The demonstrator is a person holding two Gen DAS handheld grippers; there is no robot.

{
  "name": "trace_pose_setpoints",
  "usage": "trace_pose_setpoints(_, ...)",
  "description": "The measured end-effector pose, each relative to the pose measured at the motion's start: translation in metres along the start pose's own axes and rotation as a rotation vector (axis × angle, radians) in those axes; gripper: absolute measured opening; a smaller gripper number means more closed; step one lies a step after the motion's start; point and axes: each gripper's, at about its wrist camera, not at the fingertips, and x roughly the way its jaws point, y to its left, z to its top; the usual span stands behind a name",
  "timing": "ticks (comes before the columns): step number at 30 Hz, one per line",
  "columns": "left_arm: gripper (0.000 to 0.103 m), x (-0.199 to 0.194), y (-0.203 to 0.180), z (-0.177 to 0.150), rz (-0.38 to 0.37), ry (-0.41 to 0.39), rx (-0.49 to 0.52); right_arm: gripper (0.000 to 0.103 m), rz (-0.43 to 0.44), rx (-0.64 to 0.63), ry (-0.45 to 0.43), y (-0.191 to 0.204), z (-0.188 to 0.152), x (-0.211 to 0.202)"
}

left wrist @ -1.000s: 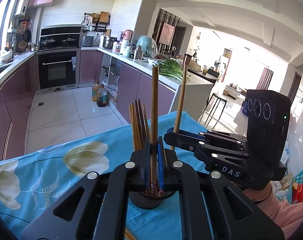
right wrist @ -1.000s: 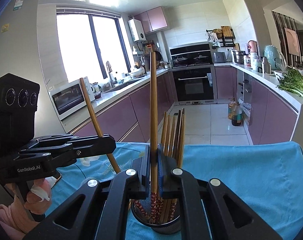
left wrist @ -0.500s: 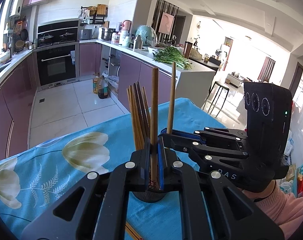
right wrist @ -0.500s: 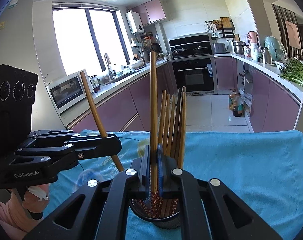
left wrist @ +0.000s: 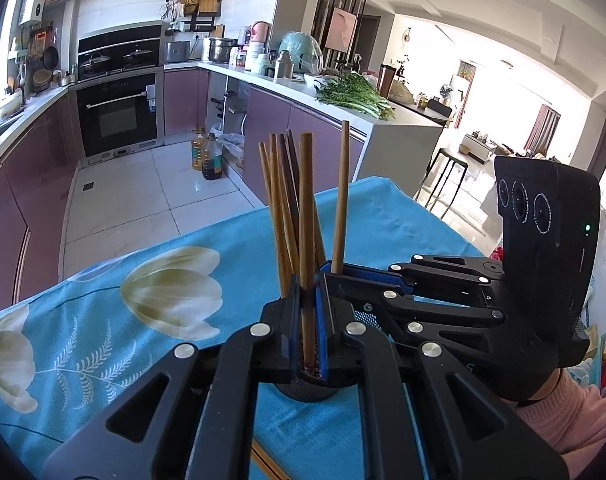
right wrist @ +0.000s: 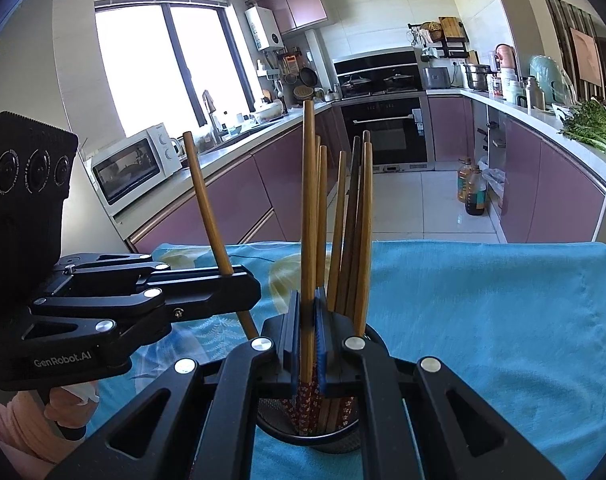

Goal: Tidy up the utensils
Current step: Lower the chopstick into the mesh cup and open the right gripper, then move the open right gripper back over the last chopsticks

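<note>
Left gripper (left wrist: 306, 312) and right gripper (right wrist: 307, 334), each closed on an upright chopstick (left wrist: 305, 216) over the holder (right wrist: 309, 434).

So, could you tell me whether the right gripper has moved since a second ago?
Yes. In the left wrist view, the right gripper and its chopstick have come down and in toward the black holder, the chopstick top dropping from countertop level to the cabinet front.

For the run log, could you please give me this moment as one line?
left claw: shut on left chopstick | right claw: shut on right chopstick | both at holder, beside stored chopsticks
</note>
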Motion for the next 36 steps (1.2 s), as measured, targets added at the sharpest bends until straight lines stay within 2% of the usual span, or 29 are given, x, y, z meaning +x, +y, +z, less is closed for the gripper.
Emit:
trace_pose_setpoints(25, 0.008, 0.035, 0.024, -0.004, -0.002, 0.051, -0.065, 0.007, -0.006, 0.033, 0.028, -0.006, 0.0, 0.016)
trace_pose_setpoints(33, 0.008, 0.022, 0.027, -0.013, 0.02, 0.002, -0.078, 0.007, -0.007, 0.038, 0.021, -0.009, -0.002, 0.012)
trace_pose_setpoints(36, 0.016, 0.006, 0.027, -0.019, 0.041, -0.048, -0.074, 0.011, -0.006, 0.035, 0.009, -0.007, -0.004, 0.005)
